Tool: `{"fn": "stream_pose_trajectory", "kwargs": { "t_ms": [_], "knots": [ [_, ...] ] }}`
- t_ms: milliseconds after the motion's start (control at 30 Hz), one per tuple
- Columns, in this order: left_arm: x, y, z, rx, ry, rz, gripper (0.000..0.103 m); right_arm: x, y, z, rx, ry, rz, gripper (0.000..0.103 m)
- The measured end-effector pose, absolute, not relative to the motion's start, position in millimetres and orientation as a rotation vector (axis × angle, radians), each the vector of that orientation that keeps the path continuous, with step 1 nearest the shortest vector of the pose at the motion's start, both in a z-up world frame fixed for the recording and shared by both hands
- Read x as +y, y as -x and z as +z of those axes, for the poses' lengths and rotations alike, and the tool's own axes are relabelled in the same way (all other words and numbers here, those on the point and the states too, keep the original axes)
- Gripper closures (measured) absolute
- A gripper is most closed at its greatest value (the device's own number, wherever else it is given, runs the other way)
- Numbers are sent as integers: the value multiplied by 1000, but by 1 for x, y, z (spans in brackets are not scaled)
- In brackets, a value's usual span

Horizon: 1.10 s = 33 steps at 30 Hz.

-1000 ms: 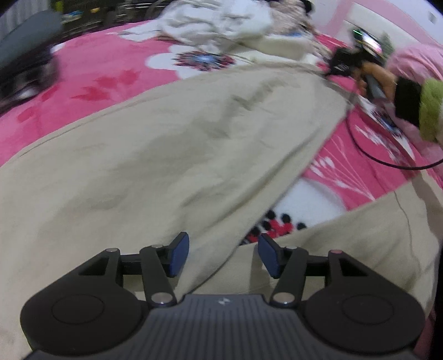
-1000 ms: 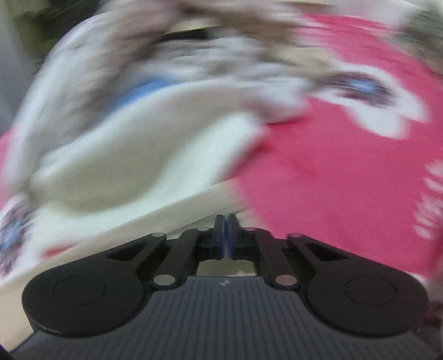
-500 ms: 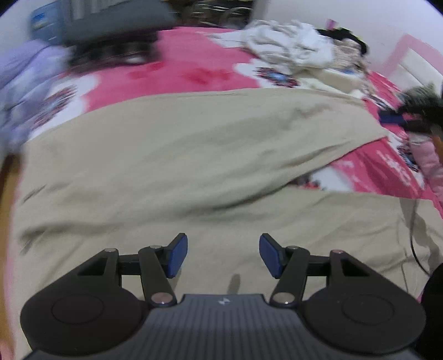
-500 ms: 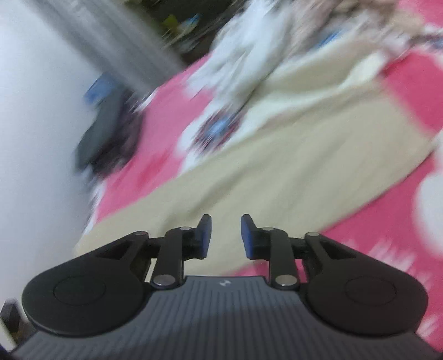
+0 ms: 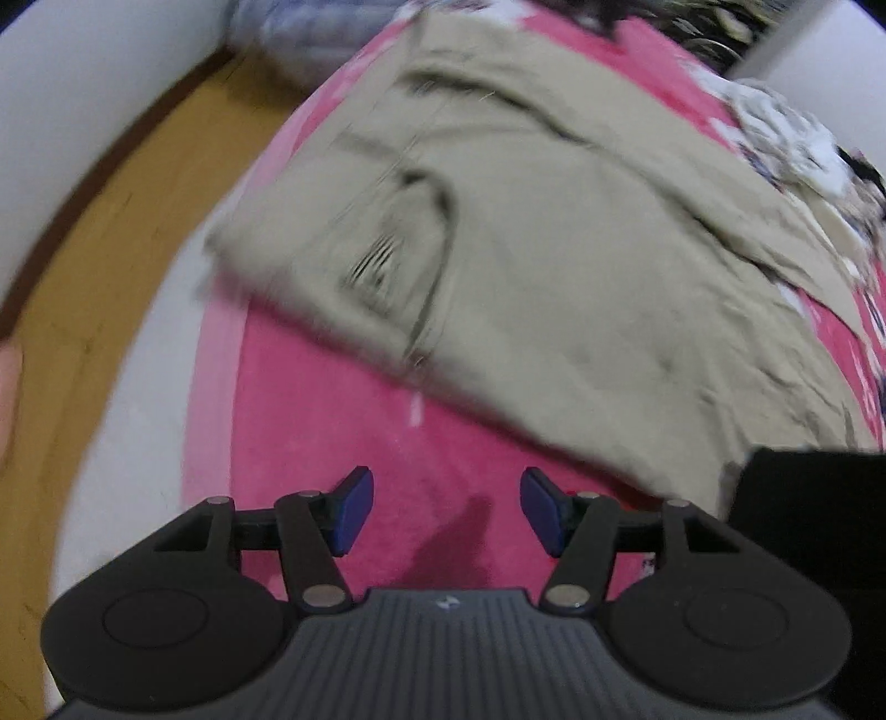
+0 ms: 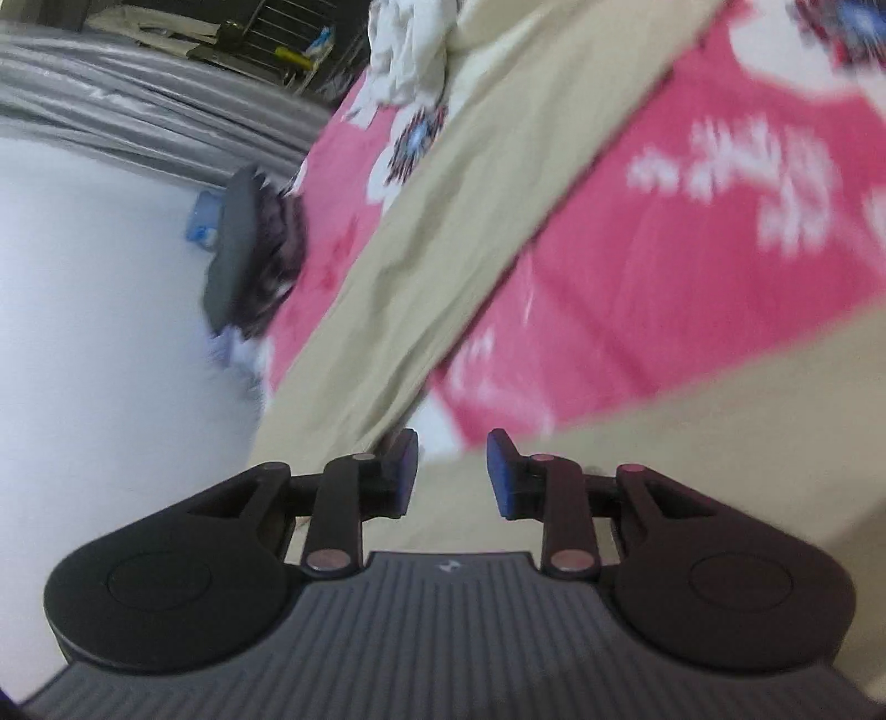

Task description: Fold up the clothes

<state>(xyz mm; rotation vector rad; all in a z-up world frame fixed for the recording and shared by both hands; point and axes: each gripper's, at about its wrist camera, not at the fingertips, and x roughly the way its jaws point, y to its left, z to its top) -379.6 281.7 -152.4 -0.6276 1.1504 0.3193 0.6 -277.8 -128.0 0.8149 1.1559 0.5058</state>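
Note:
Beige trousers (image 5: 554, 266) lie spread on a pink flowered bedspread (image 5: 343, 432), waistband and a pocket nearest in the left wrist view. My left gripper (image 5: 441, 512) hangs open over bare pink cover just short of the waistband edge, nothing between its fingers. In the right wrist view the two beige trouser legs (image 6: 443, 238) run apart with pink cover (image 6: 692, 238) between them. My right gripper (image 6: 451, 471) is open near where the legs meet, holding nothing.
A heap of white and patterned clothes (image 5: 797, 133) lies at the far end of the bed, also white clothes (image 6: 410, 50). A dark folded pile (image 6: 249, 260) sits at the bed's edge by a white wall (image 6: 99, 332). Wooden floor (image 5: 83, 310) shows left of the bed.
The left gripper has swung from over the trousers to the waistband end near the bed's edge. The right gripper let go of the leg, opened wider and dropped toward the crotch.

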Motion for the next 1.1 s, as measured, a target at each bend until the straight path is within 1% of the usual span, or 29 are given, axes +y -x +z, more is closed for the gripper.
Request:
{"fn": "stream_pose_trajectory", "kwargs": {
  "t_ms": [133,267,333,367,400,600,700,733,767,800,867,967,1100],
  "knots": [
    [292,375,-162,1044,723,305,40,-285,22,-130,1194,-873,471,74],
    [304,381,-168,945,860,306,40,-299,40,-122,1161,-937,422,71],
    [310,383,-174,902,918,306,40,-305,48,-118,1140,-982,419,67],
    [313,382,-176,881,947,309,40,-307,51,-118,1136,-1003,419,62],
    [314,380,-178,860,978,316,40,-307,53,-118,1135,-1020,416,61],
    [327,364,-189,755,1110,341,40,-306,68,-117,1114,-1073,378,61],
    [330,360,-192,741,1132,339,41,-305,78,-116,1110,-1084,350,61],
    [330,360,-193,741,1125,335,44,-303,83,-118,1128,-1082,336,61],
    [330,359,-193,744,1116,334,52,-300,88,-122,1168,-1076,321,61],
    [330,361,-193,754,1107,343,57,-296,93,-127,1209,-1069,306,61],
    [334,366,-195,758,1142,359,70,-286,103,-139,1310,-1042,276,60],
    [341,372,-202,752,1212,370,75,-270,115,-162,1418,-1019,232,60],
    [338,371,-202,746,1205,388,77,-250,128,-193,1542,-996,171,60]
  ]
}}
